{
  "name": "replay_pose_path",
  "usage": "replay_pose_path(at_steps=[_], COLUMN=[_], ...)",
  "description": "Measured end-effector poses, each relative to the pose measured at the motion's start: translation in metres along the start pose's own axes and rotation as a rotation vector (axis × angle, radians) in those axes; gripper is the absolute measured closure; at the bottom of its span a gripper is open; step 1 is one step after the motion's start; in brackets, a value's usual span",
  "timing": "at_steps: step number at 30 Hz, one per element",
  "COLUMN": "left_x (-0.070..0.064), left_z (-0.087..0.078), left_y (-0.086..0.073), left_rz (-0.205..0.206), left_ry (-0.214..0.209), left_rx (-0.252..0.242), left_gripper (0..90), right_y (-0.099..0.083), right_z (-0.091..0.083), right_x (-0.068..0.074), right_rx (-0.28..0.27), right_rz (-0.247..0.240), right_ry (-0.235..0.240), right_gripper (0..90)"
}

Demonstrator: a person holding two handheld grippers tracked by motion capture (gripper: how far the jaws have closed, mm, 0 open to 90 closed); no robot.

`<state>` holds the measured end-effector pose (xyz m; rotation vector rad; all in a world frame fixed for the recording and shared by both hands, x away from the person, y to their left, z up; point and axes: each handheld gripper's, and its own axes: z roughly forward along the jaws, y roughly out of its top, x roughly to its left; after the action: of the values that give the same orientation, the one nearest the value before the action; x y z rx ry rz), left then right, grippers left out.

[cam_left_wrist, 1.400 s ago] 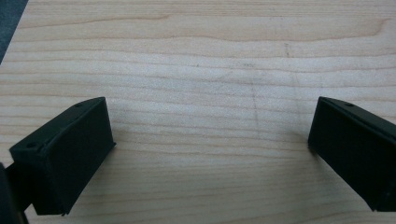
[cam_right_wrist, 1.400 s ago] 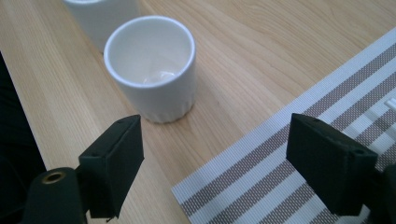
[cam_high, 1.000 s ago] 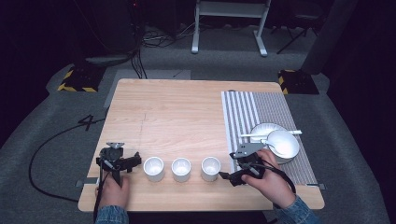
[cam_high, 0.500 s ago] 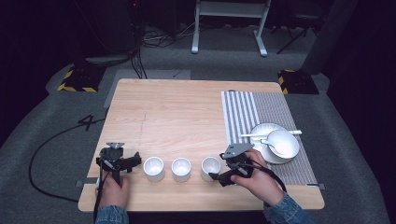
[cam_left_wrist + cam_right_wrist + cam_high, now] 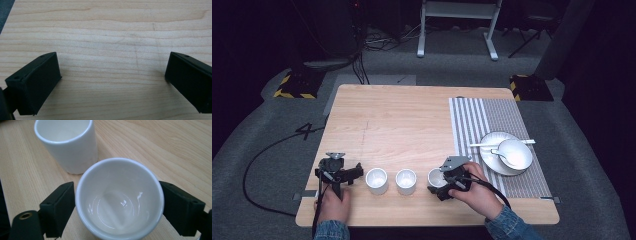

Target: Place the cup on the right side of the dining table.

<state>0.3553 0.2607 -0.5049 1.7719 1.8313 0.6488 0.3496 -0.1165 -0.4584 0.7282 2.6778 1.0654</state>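
Three white cups stand in a row near the table's front edge: the left cup (image 5: 376, 179), the middle cup (image 5: 406, 180) and the right cup (image 5: 437, 177). My right gripper (image 5: 440, 183) is shut on the right cup (image 5: 120, 200), one black jaw pressed against each side. The cup's glossy inside is empty. Just beyond it stands the middle cup (image 5: 67, 145). My left gripper (image 5: 356, 174) rests on the wood just left of the left cup. It is open (image 5: 112, 75), with only bare table between its jaws.
A grey striped mat (image 5: 472, 125) covers the table's right side. On it a white plate (image 5: 491, 159) carries a bowl (image 5: 514, 152) and a spoon (image 5: 492, 145). The table's front edge runs close behind both hands.
My right gripper has moved left from beside the plate to the right cup and now has it between its jaws. The left gripper has not moved.
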Motion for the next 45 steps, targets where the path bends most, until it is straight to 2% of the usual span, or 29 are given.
replay_pose_path(at_steps=[4,7,9,16,20,33,40,45], left_x=[0.000,0.000,0.000,0.000,0.000,0.000,0.000,0.000], left_z=[0.000,0.000,0.000,0.000,0.000,0.000,0.000,0.000], left_y=[0.000,0.000,0.000,0.000,0.000,0.000,0.000,0.000], left_rz=[0.000,0.000,-0.001,-0.002,0.000,-0.001,-0.001,-0.001], left_ry=[0.000,0.000,0.000,0.000,0.000,0.000,0.000,0.000], left_rx=[0.000,0.000,0.000,-0.001,0.000,0.000,0.000,-0.001], left_gripper=[0.2,0.2,0.2,0.2,0.2,0.2,0.2,0.2], right_y=[-0.001,-0.001,0.000,0.007,0.010,0.029,0.041,0.049], right_z=[0.007,0.009,0.009,0.006,0.006,-0.019,-0.029,-0.036], right_x=[0.001,0.001,0.001,0.000,0.001,-0.003,-0.009,-0.013], right_rx=[0.016,0.025,0.030,0.105,0.110,0.089,0.105,0.107], right_rz=[0.007,-0.001,-0.001,-0.043,-0.044,-0.054,-0.061,-0.045], right_ry=[0.007,-0.010,-0.012,-0.013,-0.008,-0.024,-0.047,-0.050], right_gripper=[20.6,26.4,26.7,27.1,27.1,27.2,27.2,27.2])
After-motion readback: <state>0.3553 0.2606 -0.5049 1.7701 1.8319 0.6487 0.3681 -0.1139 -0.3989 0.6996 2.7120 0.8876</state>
